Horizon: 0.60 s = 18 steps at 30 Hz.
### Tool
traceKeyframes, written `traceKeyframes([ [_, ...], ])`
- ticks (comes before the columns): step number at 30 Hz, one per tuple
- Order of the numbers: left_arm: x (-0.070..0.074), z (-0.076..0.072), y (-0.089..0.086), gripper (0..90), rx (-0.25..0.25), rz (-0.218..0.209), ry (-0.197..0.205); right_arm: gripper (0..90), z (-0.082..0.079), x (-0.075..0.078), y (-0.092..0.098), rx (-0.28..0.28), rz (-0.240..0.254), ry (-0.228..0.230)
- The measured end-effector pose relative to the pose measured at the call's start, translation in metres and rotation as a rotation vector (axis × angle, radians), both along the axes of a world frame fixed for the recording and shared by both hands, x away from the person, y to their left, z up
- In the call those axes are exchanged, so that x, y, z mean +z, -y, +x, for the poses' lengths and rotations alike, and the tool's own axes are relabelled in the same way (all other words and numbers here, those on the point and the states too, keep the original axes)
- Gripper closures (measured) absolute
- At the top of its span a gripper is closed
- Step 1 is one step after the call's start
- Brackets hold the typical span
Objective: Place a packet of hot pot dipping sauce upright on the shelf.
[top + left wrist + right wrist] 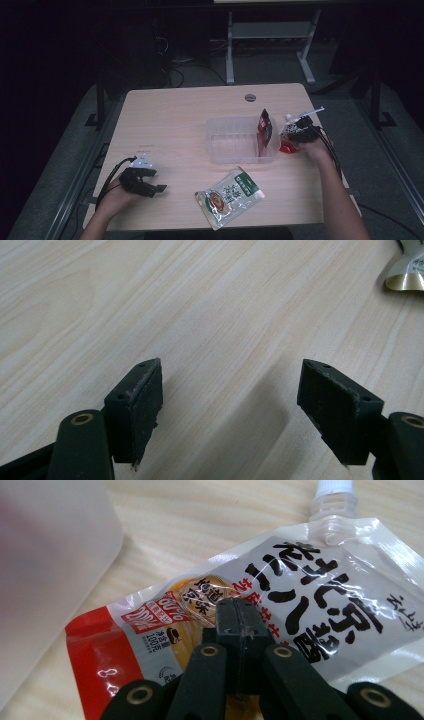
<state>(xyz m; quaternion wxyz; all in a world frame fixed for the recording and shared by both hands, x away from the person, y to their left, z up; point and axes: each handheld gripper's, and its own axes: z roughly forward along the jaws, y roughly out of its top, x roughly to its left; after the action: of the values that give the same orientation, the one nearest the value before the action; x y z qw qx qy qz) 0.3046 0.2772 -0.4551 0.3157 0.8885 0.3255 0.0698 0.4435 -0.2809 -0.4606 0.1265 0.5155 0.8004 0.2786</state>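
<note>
Right gripper (243, 611) sits low over the spouted sauce pouch (320, 575), jaws pressed together with nothing visibly pinched — the pouch lies flat on the table (170, 120), just beside the clear plastic tray (235, 141). Left gripper (230, 405) rests wide apart over bare wood — nothing between its jaws.

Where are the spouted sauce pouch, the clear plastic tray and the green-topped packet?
spouted sauce pouch (320, 580), right gripper view, on its white printed face.
clear plastic tray (220, 150), high view, on its near-left wall.
green-topped packet (227, 196), high view, on the middle of its front.
</note>
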Motion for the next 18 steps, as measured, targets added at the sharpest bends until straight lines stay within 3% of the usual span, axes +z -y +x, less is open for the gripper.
traceKeyframes([
  [9,0.001,-0.001,-0.001,25.9,0.000,-0.001,-0.001,89.8,-0.016,0.003,0.005,0.052,-0.007,-0.055],
  [13,0.001,-0.001,0.000,25.9,0.000,-0.003,-0.001,89.8,-0.033,0.007,0.003,0.083,-0.053,-0.084],
  [18,0.002,-0.002,0.000,25.9,0.001,-0.005,0.001,89.8,-0.047,0.009,-0.001,0.098,-0.072,-0.096],
])
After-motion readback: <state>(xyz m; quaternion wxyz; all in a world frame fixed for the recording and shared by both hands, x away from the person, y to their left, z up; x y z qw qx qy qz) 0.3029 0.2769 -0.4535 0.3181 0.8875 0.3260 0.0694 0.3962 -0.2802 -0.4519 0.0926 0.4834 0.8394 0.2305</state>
